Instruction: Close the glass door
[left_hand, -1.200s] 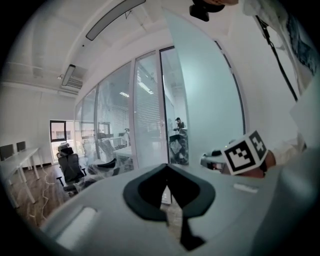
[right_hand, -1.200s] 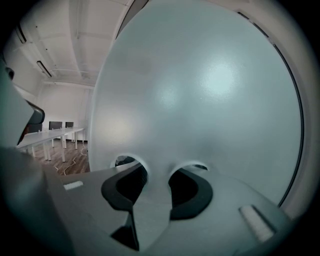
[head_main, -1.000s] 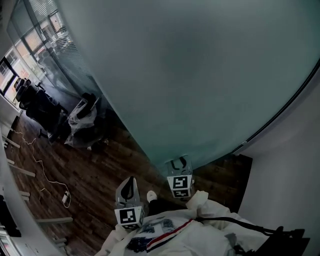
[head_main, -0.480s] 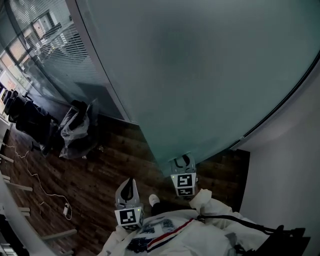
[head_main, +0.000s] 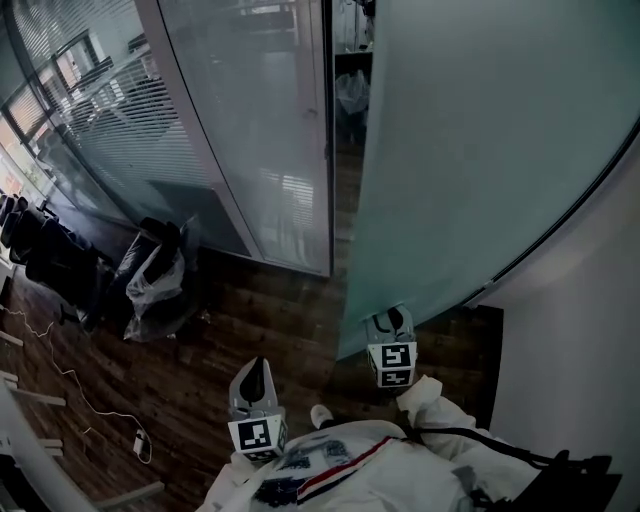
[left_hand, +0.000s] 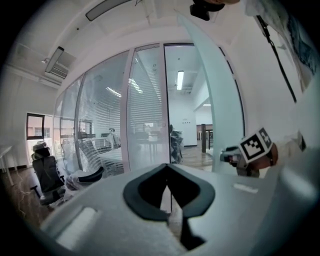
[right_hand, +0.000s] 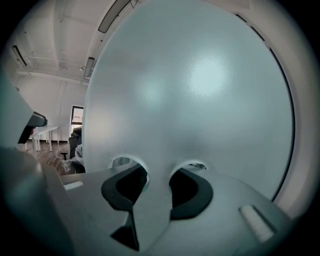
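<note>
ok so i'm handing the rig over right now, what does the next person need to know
Left gripper: shut, empty, held low over the wood floor, clear of the door.
Right gripper: jaws apart, nothing clamped, tips right at the frosted face of the glass door near its bottom edge; actual contact can't be confirmed.
Door: ajar, with a gap between its free edge and the fixed glass panel.
Done: right gripper is positioned at the door.
Left to do: push the door across until the gap closes, probably with the right gripper alone.
</note>
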